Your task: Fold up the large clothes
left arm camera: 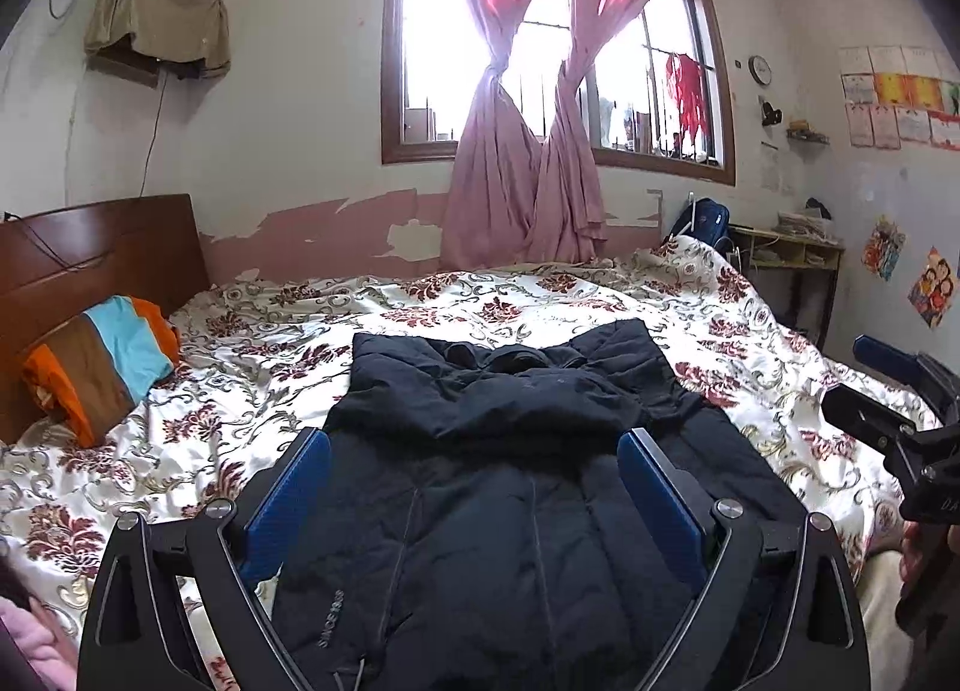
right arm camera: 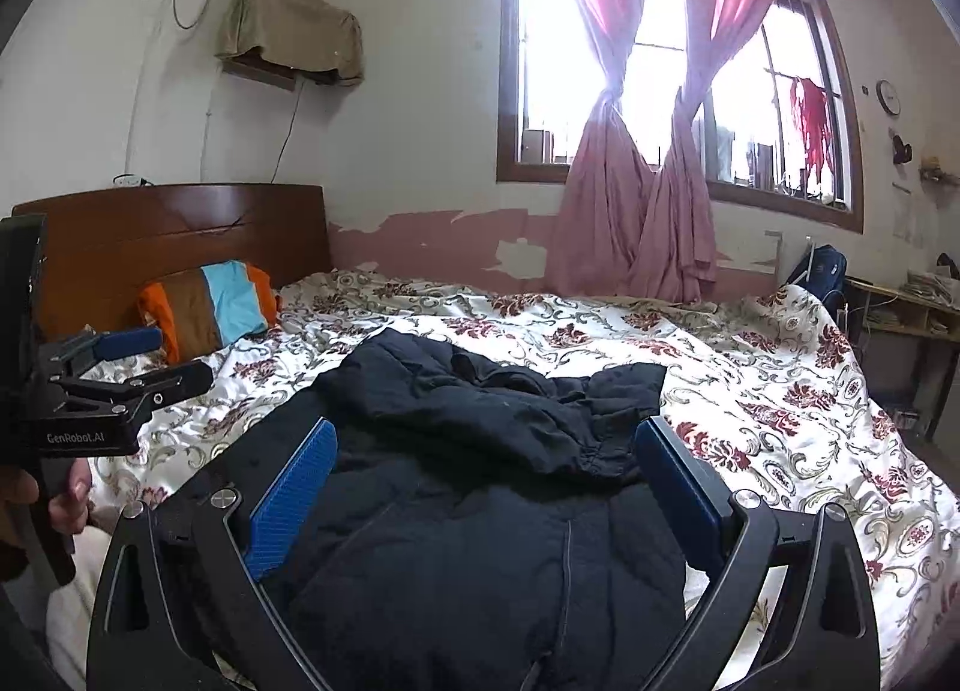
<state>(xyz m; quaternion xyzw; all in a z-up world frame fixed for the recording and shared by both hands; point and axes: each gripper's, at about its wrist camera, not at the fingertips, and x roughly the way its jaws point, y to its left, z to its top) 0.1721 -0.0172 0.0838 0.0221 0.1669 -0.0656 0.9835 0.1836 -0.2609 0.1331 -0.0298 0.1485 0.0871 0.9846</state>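
A dark navy padded jacket (left arm camera: pixel 510 451) lies flat on the floral bedspread (left arm camera: pixel 270 343), hood end toward the window; it also shows in the right wrist view (right arm camera: pixel 480 481). My left gripper (left arm camera: pixel 474 439) is open, its blue pads spread wide above the jacket's middle, holding nothing. My right gripper (right arm camera: pixel 486 433) is open too, above the jacket near the bunched hood. Each gripper shows in the other's view: the right one at the right edge (left arm camera: pixel 888 391), the left one at the left edge (right arm camera: pixel 132 367).
A striped orange, brown and blue pillow (left arm camera: pixel 102 367) lies by the wooden headboard (left arm camera: pixel 90 253). Pink curtains (left arm camera: pixel 528 181) hang at the window behind the bed. A desk (left arm camera: pixel 792 253) stands at the far right. Bedspread lies around the jacket (right arm camera: pixel 750 391).
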